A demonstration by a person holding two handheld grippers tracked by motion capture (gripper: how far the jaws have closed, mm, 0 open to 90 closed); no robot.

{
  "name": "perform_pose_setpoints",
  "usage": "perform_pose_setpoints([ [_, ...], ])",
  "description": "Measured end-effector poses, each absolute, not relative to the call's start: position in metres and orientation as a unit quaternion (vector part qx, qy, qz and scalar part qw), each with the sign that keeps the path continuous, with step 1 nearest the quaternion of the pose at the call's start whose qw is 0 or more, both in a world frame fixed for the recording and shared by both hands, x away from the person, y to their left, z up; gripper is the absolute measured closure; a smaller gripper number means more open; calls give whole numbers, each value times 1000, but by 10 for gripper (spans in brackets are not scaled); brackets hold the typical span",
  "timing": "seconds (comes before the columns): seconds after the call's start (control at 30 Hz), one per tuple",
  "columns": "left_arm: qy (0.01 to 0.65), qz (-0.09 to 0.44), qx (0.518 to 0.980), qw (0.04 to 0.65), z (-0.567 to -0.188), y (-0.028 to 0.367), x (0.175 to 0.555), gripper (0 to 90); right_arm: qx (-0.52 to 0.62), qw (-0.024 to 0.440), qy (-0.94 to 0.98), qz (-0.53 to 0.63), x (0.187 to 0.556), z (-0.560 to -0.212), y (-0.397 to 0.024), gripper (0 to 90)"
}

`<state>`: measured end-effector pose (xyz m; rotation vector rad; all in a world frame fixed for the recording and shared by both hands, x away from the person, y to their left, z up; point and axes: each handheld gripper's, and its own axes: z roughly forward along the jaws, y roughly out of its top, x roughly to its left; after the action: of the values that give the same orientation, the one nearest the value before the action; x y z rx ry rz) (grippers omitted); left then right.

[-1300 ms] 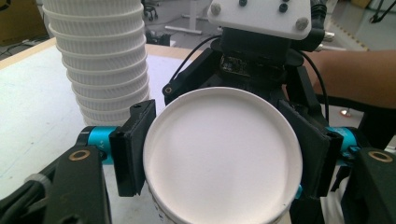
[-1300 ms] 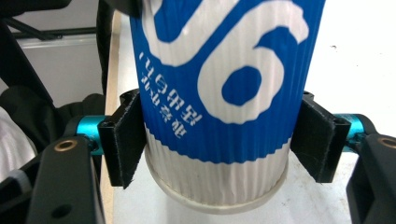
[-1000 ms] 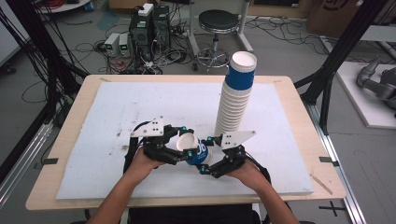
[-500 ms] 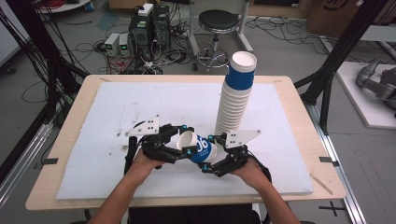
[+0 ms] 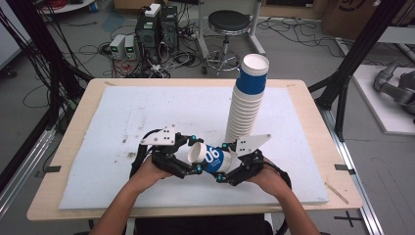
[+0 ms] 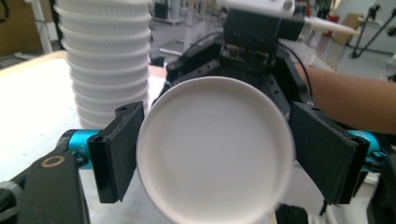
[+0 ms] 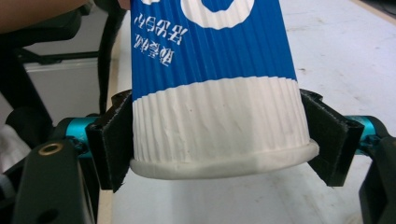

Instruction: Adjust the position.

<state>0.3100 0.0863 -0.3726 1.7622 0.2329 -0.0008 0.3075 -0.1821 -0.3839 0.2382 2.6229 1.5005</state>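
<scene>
A blue and white paper cup [image 5: 213, 157] lies on its side, held up between my two grippers near the front of the white board [image 5: 147, 112]. My right gripper [image 5: 221, 162] is shut on its white band just behind the rolled mouth rim [image 7: 224, 165]. The cup's flat white bottom [image 6: 215, 149] faces my left gripper [image 5: 195, 154], whose jaws have just been opening and now stand on either side of that end without squeezing it. A tall stack of upturned cups [image 5: 247, 103] rises just behind the right gripper.
The board covers a wooden table [image 5: 313, 122]. Bare board stretches to the left and behind the grippers. On the floor beyond the table are a round stool [image 5: 229, 22], computer boxes [image 5: 151, 29] and loose cables. Black frame posts [image 5: 352, 63] stand at the right.
The left gripper's jaws have spread apart at the cup's bottom end. More of the cup's blue side shows between the grippers. Both hands have stayed nearly in place.
</scene>
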Motion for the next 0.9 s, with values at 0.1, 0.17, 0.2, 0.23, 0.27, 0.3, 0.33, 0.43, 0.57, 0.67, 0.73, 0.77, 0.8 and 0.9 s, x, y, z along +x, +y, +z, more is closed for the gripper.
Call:
perform_pose_setpoints([
  [0.1, 87, -9, 774, 627, -374, 85, 310, 279, 64, 43, 867, 492, 307, -385, -180, 210],
  [0.17, 86, -15, 772, 630, -374, 86, 311, 287, 64, 40, 867, 492, 306, -385, -180, 210],
  [0.2, 84, -16, 770, 632, -374, 87, 311, 290, 64, 39, 866, 494, 306, -385, -180, 209],
  [0.23, 84, -18, 768, 635, -373, 87, 312, 291, 65, 38, 865, 496, 306, -384, -181, 206],
  [0.27, 87, -22, 765, 638, -374, 87, 312, 290, 68, 34, 863, 499, 306, -384, -181, 190],
  [0.3, 89, -22, 761, 643, -374, 88, 313, 290, 73, 29, 859, 505, 306, -385, -181, 177],
  [0.33, 92, -24, 754, 650, -374, 89, 313, 289, 79, 25, 854, 513, 306, -386, -181, 169],
  [0.43, 97, -23, 734, 671, -374, 93, 314, 289, 101, 22, 833, 544, 308, -386, -184, 140],
  [0.57, 98, -34, 708, 699, -375, 95, 315, 290, 111, 11, 812, 573, 308, -388, -185, 140],
  [0.67, 95, -38, 702, 705, -375, 93, 313, 290, 107, 1, 801, 589, 308, -389, -182, 150],
  [0.73, 94, -40, 706, 701, -375, 93, 313, 292, 100, 2, 803, 588, 307, -389, -183, 178],
  [0.77, 93, -40, 712, 695, -376, 92, 313, 292, 96, 3, 806, 584, 307, -388, -184, 185],
  [0.8, 92, -38, 718, 689, -376, 91, 313, 289, 90, 10, 811, 577, 307, -387, -185, 189],
  [0.9, 103, -19, 740, 665, -376, 90, 312, 237, 86, 25, 829, 553, 307, -386, -186, 193],
])
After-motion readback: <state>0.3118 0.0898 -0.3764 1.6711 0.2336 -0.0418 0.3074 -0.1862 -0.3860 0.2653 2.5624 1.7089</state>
